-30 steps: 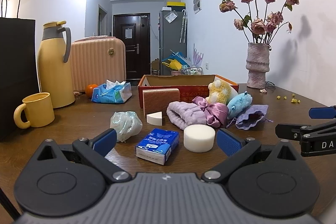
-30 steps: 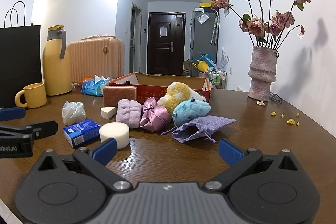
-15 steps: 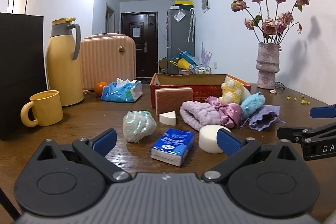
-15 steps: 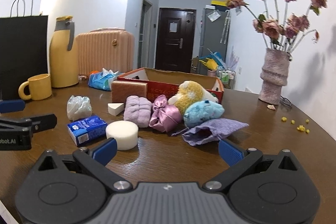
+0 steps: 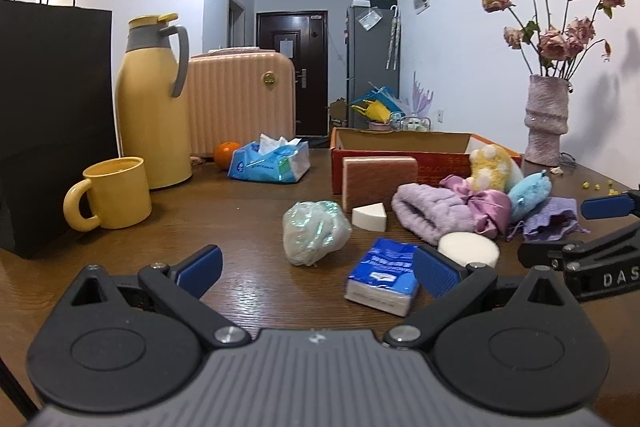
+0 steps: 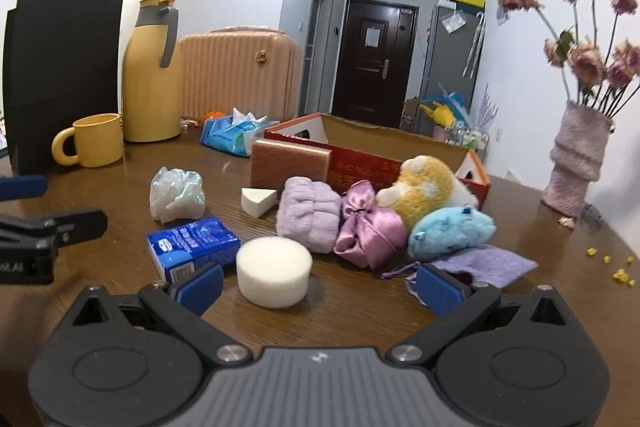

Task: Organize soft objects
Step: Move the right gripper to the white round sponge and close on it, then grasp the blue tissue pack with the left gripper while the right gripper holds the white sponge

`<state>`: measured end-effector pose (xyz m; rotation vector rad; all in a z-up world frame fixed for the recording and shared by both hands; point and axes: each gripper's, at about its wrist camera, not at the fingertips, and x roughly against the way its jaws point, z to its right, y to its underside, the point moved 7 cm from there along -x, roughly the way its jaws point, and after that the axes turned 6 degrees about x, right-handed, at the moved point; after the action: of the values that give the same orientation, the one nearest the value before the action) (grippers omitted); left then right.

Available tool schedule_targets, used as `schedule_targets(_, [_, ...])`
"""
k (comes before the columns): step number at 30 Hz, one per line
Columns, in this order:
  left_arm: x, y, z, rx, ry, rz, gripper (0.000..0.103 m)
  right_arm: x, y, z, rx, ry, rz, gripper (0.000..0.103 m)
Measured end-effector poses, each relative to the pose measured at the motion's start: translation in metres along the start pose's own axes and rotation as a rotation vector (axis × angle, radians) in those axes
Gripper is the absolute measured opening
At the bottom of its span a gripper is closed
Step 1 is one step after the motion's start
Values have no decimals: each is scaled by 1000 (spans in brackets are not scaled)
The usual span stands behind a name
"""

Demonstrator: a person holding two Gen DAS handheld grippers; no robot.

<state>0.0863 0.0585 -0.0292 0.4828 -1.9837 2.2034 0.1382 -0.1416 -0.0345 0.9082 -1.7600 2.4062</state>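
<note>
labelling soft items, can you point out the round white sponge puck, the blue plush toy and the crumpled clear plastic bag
round white sponge puck (image 6: 274, 267), right wrist view, on its flat top face
blue plush toy (image 6: 452, 231), right wrist view, middle of its fuzzy body
crumpled clear plastic bag (image 5: 314, 231), left wrist view, centre of the wad

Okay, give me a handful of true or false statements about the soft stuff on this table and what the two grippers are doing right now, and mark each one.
1. Both the left gripper and the right gripper are open and hold nothing. True.
2. The round white sponge sits inside the red box. False: it lies on the table, in front of the box.
3. The blue plush rests partly on the purple drawstring pouch. True.
4. The yellow mug lies on its side. False: it stands upright.
</note>
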Motion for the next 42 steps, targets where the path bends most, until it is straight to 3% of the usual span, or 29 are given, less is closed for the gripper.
schedule_targets(7, [-13, 3, -13, 14, -29, -28, 103, -34, -3, -3, -55, -71, -57, 103])
schedule_targets(17, [-26, 5, -23, 34, -50, -65, 103, -78, -7, -16, -25, -81, -126, 100])
schedule_targets(23, [-32, 3, -24, 39, -61, -82, 103, -95, -3, -23, 7, -97, -159, 87])
schedule_targets(30, [-38, 1, -20, 41, -64, -100, 103, -107, 0, -23, -17, -137, -182, 57])
schedule_targets(42, [-50, -1, -6, 23, -44, -139, 103, -99, -4, -11, -60, -134, -130, 56])
